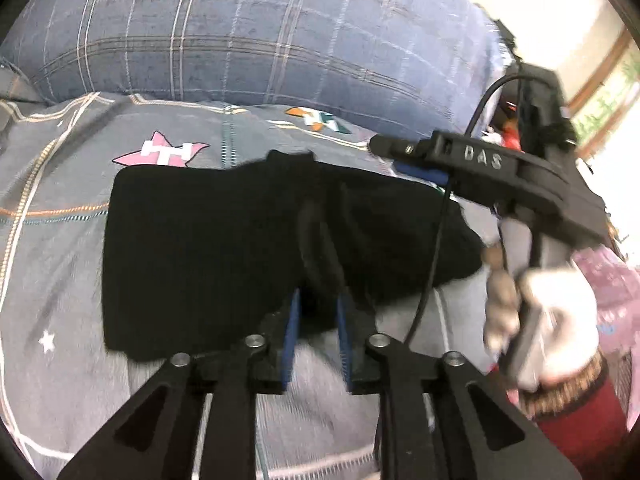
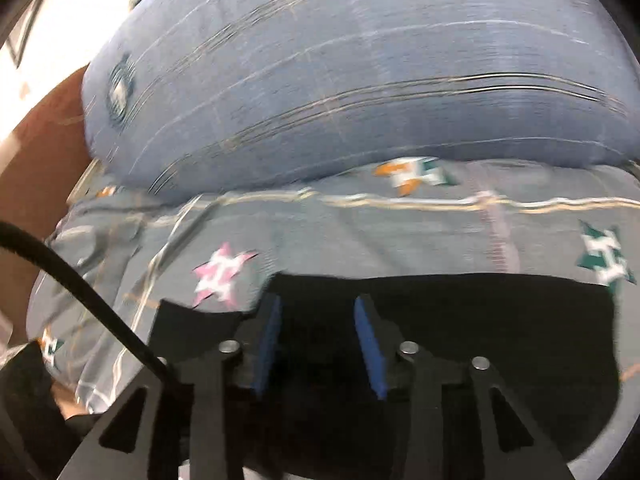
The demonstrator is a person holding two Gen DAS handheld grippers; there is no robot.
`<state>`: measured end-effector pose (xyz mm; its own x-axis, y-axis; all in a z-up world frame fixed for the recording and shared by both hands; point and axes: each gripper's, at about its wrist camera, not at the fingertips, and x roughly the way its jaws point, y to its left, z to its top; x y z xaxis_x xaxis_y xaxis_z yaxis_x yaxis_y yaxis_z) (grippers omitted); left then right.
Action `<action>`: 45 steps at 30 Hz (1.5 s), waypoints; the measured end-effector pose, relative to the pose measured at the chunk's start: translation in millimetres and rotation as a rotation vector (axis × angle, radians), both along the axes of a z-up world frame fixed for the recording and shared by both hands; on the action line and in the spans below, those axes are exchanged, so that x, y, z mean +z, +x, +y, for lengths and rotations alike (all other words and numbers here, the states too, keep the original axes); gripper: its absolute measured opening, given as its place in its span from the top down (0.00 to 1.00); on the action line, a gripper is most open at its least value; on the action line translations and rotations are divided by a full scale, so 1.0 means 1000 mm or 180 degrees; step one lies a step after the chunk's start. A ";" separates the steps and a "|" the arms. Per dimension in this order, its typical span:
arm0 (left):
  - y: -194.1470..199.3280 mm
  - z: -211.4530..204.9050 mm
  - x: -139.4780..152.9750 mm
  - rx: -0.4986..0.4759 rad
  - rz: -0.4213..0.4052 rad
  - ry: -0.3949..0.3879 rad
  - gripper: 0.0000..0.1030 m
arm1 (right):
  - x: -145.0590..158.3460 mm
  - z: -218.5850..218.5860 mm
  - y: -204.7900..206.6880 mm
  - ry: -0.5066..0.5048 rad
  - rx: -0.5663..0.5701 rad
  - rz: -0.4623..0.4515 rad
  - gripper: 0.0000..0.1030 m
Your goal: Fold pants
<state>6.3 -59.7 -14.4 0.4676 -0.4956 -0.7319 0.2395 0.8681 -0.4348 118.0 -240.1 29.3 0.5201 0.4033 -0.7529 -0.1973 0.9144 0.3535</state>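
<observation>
Black pants lie folded into a compact rectangle on a grey star-print bedsheet. My left gripper is open at the pants' near edge, its blue pads on either side of a raised fold of black cloth. My right gripper reaches in from the right above the pants' far right corner, held by a white-gloved hand. In the right wrist view the right gripper is open just over the pants, nothing between its pads.
A big blue plaid pillow lies behind the pants and fills the top of the right wrist view. A black cable hangs over the pants' right side. A brown headboard is at the left.
</observation>
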 end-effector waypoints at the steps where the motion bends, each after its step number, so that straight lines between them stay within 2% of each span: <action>1: -0.009 0.004 0.005 -0.0008 -0.0024 -0.0025 0.74 | 0.007 -0.012 -0.003 0.0029 -0.0093 -0.0064 0.50; 3: -0.022 0.017 0.012 0.0049 -0.0084 -0.0021 0.65 | 0.020 -0.022 -0.007 0.0152 -0.0150 -0.0133 0.50; 7: -0.035 0.037 0.013 0.0269 -0.0100 0.0026 0.64 | 0.038 -0.005 -0.021 0.0806 0.0228 -0.0097 0.50; 9: -0.043 0.047 0.010 0.0379 -0.0018 -0.0021 0.64 | 0.033 0.011 -0.027 0.0958 0.0406 -0.0015 0.50; 13: -0.044 0.055 0.004 0.0522 0.0040 -0.0031 0.64 | 0.001 0.053 -0.031 0.1470 0.0773 0.0384 0.50; 15: -0.046 0.059 0.004 0.0578 0.0036 -0.0003 0.63 | -0.016 0.059 -0.029 0.1438 0.0689 0.0478 0.50; 16: -0.047 0.062 0.004 0.0600 0.0036 0.0002 0.63 | -0.024 0.058 -0.027 0.1304 0.0562 0.0488 0.50; 19: -0.045 0.072 0.005 0.0708 0.0036 0.0007 0.57 | -0.046 0.045 -0.020 0.0352 -0.0015 0.0376 0.52; 22: -0.035 0.082 0.006 0.0768 0.0050 0.0007 0.56 | -0.051 0.033 -0.026 0.0453 -0.0049 0.0332 0.55; 25: -0.016 0.085 0.009 0.0819 0.0070 -0.0047 0.56 | -0.046 0.040 -0.029 0.0126 0.0054 0.0286 0.49; 28: 0.014 0.083 0.015 0.0846 0.0070 -0.0077 0.56 | -0.050 0.046 -0.030 -0.0016 0.0146 0.0199 0.46; 32: 0.062 0.076 0.003 0.0885 0.0210 0.0064 0.56 | -0.052 0.048 -0.036 -0.0012 0.0181 0.0039 0.39; 35: 0.090 0.065 -0.023 0.0919 0.0382 0.0372 0.56 | -0.053 0.052 -0.042 -0.0022 0.0248 -0.0078 0.34; 37: 0.095 0.058 -0.026 0.0892 0.0329 0.0573 0.56 | -0.047 0.050 -0.046 -0.0018 0.0278 -0.0088 0.35; 39: 0.096 0.050 -0.016 0.0738 0.0356 0.0760 0.56 | -0.034 0.033 -0.056 0.0193 0.0145 -0.0222 0.35; 41: 0.091 0.045 0.007 0.0584 0.0287 0.0613 0.56 | -0.020 -0.005 -0.080 0.0608 -0.0070 -0.0388 0.34; 42: 0.087 0.038 0.025 0.0490 0.0163 0.0539 0.56 | -0.018 -0.026 -0.094 0.0762 -0.0188 -0.0438 0.33; 44: 0.085 0.017 0.048 0.0300 0.0007 0.0542 0.53 | -0.021 -0.067 -0.121 0.0888 -0.0475 -0.0502 0.33; 45: 0.085 0.001 0.057 0.0151 -0.0038 0.0544 0.47 | -0.025 -0.088 -0.134 0.0893 -0.0660 -0.0521 0.33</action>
